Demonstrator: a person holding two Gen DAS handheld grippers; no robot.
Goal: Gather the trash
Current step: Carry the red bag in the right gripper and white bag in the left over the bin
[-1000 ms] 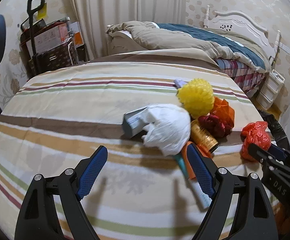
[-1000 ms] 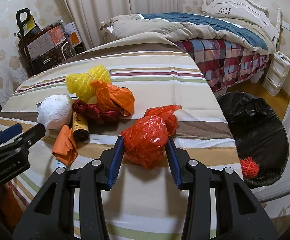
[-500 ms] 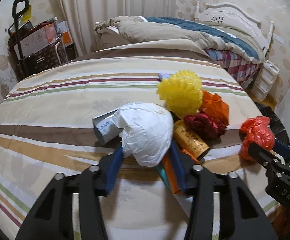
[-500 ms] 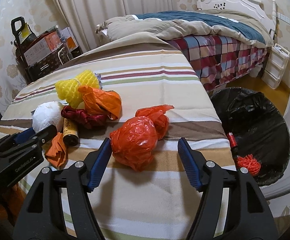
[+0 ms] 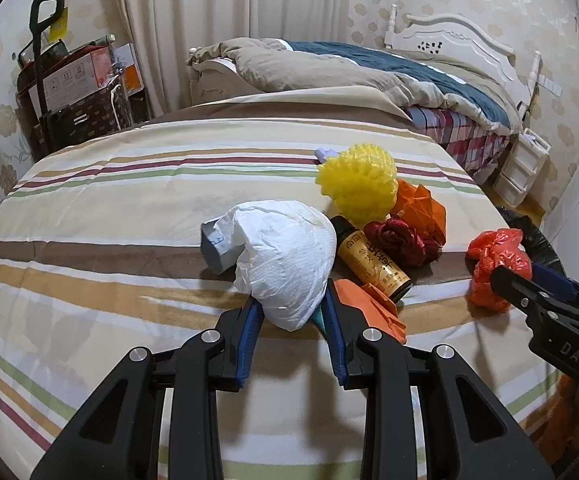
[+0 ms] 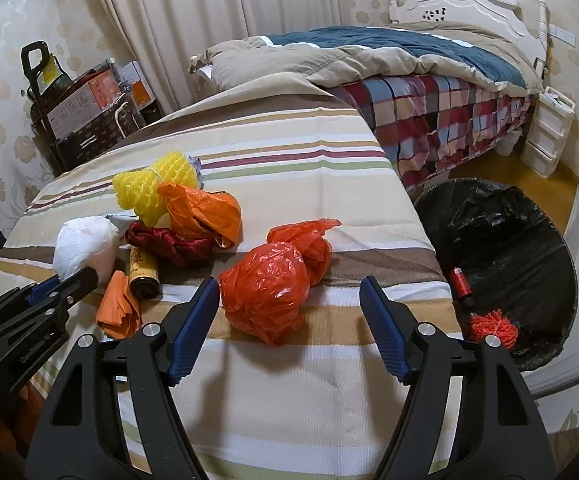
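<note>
Trash lies on a striped cloth (image 5: 89, 216). My left gripper (image 5: 292, 308) is shut on a white crumpled wad (image 5: 285, 256), also seen in the right wrist view (image 6: 85, 246). My right gripper (image 6: 289, 300) is open, with a red plastic bag (image 6: 267, 292) lying on the cloth between its fingers, apart from them. The red bag shows in the left wrist view (image 5: 493, 268) too. Next to the wad lie a yellow foam net (image 5: 357, 186), an orange bag (image 5: 421, 212), a dark red cloth (image 5: 399, 240), a gold can (image 5: 373, 266) and an orange scrap (image 5: 369, 304).
A bin lined with a black bag (image 6: 501, 256) stands right of the cloth's edge, holding a red spool and red yarn. A bed (image 6: 409, 68) is behind. A loaded trolley (image 5: 73, 92) stands far left. White drawers (image 6: 549, 128) are by the bed.
My left gripper moved forward and closed on the white wad. My right gripper opened from around the red bag, which stays on the cloth.
</note>
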